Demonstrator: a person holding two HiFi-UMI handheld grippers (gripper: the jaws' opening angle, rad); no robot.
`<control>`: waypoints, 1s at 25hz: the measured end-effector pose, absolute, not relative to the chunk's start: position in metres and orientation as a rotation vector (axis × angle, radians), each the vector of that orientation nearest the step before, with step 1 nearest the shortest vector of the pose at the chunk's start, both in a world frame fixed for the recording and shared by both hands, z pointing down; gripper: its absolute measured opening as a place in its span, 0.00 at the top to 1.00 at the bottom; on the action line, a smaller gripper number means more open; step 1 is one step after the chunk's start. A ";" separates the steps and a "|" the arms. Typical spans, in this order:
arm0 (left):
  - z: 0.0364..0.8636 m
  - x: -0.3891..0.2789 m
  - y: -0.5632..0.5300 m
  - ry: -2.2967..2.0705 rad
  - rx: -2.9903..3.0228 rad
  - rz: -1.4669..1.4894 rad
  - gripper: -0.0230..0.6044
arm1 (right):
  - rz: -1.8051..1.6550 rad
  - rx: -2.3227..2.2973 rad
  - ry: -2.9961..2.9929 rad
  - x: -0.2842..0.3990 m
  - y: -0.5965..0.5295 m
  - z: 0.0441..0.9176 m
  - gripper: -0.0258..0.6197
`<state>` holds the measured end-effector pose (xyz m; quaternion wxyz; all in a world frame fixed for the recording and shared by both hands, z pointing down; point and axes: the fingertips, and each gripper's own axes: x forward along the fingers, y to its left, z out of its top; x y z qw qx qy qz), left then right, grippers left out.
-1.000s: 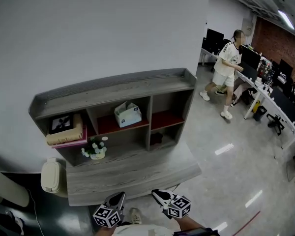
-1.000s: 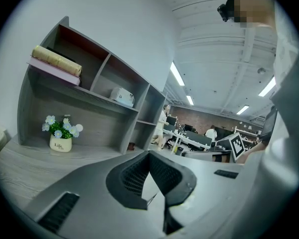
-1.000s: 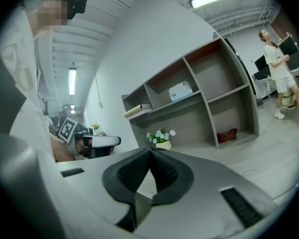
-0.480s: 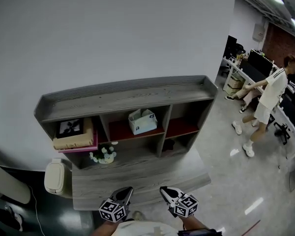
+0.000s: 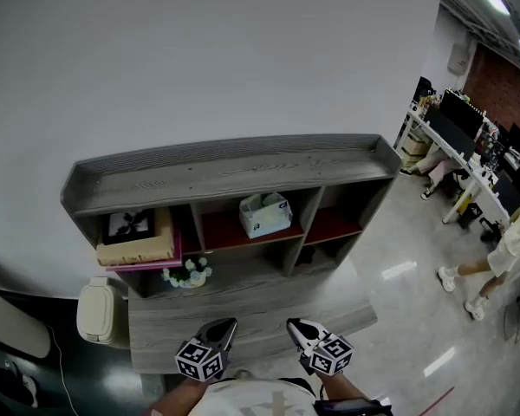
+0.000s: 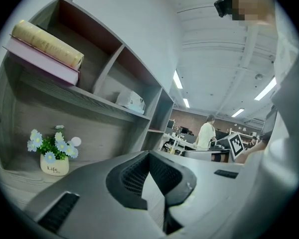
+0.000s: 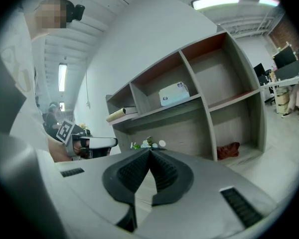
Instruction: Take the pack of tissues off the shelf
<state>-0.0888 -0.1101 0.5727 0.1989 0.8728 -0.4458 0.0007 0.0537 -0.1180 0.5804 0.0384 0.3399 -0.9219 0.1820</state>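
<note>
The pack of tissues (image 5: pixel 265 213), a pale box, sits on the upper middle shelf of a grey wooden shelf unit (image 5: pixel 225 165); it also shows in the left gripper view (image 6: pixel 131 100) and the right gripper view (image 7: pixel 173 93). My left gripper (image 5: pixel 223 328) and right gripper (image 5: pixel 296 328) are held side by side at the near edge of the unit's low ledge, well short of the tissues. Both are shut with nothing between the jaws, as the left gripper (image 6: pixel 149 156) and right gripper (image 7: pixel 149 152) show in their own views.
Stacked books (image 5: pixel 137 239) fill the upper left compartment, and a small pot of flowers (image 5: pixel 187 274) stands below. A red cloth (image 7: pixel 228 150) lies in the lower right compartment. A white bin (image 5: pixel 94 312) stands left of the ledge. A person (image 5: pixel 501 254) walks at the right, near desks.
The shelf unit has drawn nearer and shifted right in the head view as I and both grippers moved toward it. The person at the right has walked from the desks toward the lower right.
</note>
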 end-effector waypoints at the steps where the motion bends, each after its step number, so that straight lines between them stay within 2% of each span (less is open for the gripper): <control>1: 0.573 -0.092 -0.112 -1.247 2.440 0.001 0.95 | 0.555 1.049 -2.826 0.052 -0.120 0.579 0.95; 15: 0.576 -0.122 -0.117 -1.284 2.410 -0.029 0.95 | 0.477 1.054 -2.816 0.041 -0.171 0.568 0.95; 25: 0.573 -0.145 -0.129 -1.356 2.368 -0.046 0.95 | 0.372 1.056 -2.852 0.025 -0.249 0.537 0.95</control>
